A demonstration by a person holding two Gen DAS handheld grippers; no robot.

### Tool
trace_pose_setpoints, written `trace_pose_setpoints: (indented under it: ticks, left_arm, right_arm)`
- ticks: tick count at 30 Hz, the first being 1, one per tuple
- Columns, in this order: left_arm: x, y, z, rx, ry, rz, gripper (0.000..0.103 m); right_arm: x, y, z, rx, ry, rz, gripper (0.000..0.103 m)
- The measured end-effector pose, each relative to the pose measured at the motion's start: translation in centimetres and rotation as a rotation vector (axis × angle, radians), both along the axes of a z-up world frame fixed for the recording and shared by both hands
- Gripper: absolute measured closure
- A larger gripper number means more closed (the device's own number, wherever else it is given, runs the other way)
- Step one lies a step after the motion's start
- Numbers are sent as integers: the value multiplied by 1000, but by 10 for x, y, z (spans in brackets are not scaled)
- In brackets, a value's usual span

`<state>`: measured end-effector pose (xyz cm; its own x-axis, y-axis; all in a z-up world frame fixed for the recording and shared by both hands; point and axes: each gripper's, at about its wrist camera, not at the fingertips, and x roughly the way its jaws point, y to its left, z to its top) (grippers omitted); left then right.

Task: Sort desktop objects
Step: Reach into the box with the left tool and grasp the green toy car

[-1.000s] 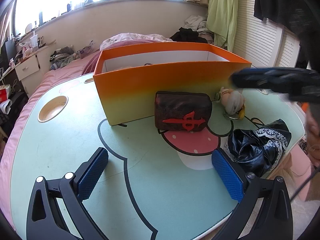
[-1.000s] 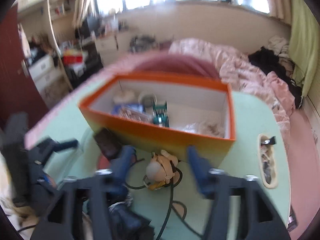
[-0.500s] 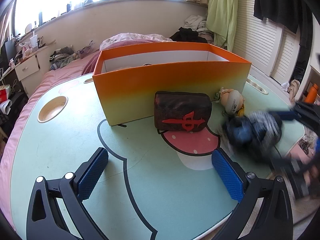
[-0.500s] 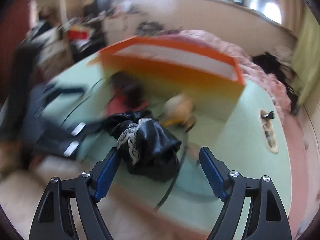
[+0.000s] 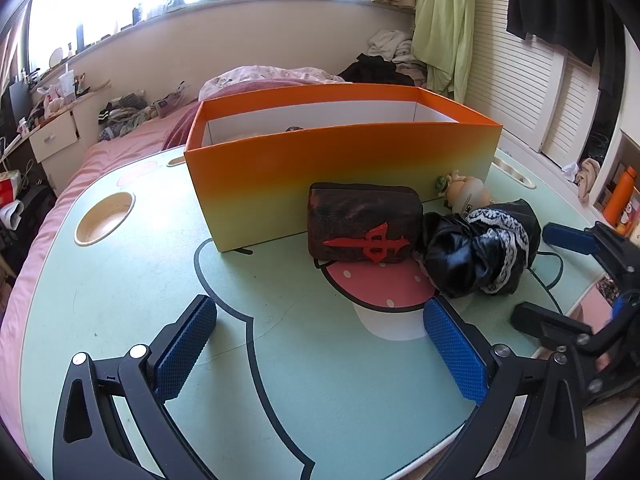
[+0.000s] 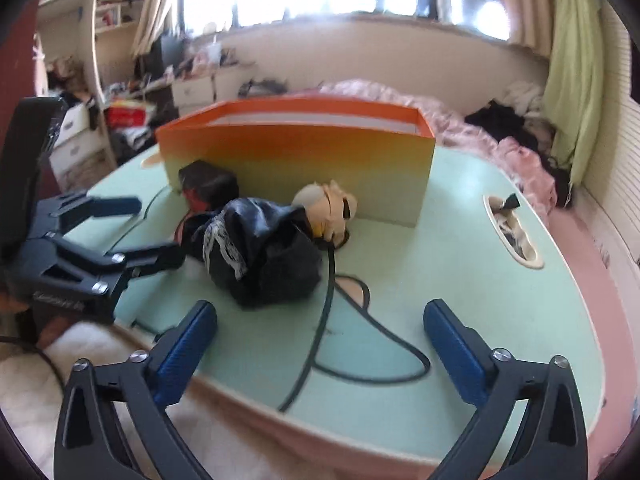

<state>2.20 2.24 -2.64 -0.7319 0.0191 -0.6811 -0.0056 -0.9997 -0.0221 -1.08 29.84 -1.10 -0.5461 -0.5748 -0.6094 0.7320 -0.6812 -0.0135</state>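
Black bundle [image 6: 260, 252]: centre-left of my right view, on the table [image 6: 460, 248] — soft, light, slippery satin; I'd pinch the bunched middle.
Right gripper [image 6: 320, 344]: jaws opening, nothing between.
Left gripper [image 5: 320, 348]: apart — empty.

Open orange box [image 5: 340, 168] stands upright on the bench; dark brown pouch [image 5: 362, 226] with red emblem leans against its front wall. Crumpled black lace-trimmed fabric [image 5: 476, 252] touches the pouch's right side, small beige figurine [image 5: 466, 196] just behind it
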Motion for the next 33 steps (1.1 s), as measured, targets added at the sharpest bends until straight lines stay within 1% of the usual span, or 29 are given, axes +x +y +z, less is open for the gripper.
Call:
trace_pose_setpoints:
  ticks: [7,8,9,12,13,15,16,17,18,19,20,22,23,25,26,29,33]
  left_arm:
    - [-1,-2,2,-3,-5,0,0]
    - [2,-3,4,-7,3,1,0]
    - [6,-5,9,-16,28,7,0]
    - [19,-11,39,-26,147,33,0]
    - [21,-14,52,-16,183,39,0]
    - [22,-20,80,30,257,34,0]
    - [18,-20,95,49,279,16,1]
    - [9,-20,105,55,268,-6,7]
    - [-8,-18,115,64,221,-34,16]
    - [-24,-17,119,83,165,-55,42]
    - [-48,-18,120,129,77,-75,58]
    - [-95,-17,114,197,-87,-97,59]
    - [-120,-16,106,215,-170,-85,59]
    - [-151,-12,86,203,-297,-2,59]
    - [-160,-9,76,204,-348,21,59]
    - [-183,-3,56,219,-449,22,58]
    - [-203,4,35,168,-526,27,58]
  right_arm:
    - [0,0,0,-12,3,9,0]
    - [-1,0,0,-13,3,9,0]
    - [-1,0,0,-12,3,10,0]
    - [-1,1,1,-13,4,9,0]
    - [-1,1,1,-13,4,9,0]
    - [-1,1,1,-14,5,10,0]
    - [-1,2,1,-14,5,9,0]
    - [0,2,1,-14,5,10,0]
    - [-1,2,1,-14,5,10,0]
    - [0,2,1,-15,5,10,0]
    - [0,2,1,-14,5,10,0]
    - [0,2,1,-15,5,10,0]
    - [0,2,1,-16,6,10,0]
    - [1,5,1,-17,7,10,0]
    - [1,5,1,-17,7,10,0]
    - [1,5,1,-17,7,10,0]
    - [0,5,1,-17,7,10,0]
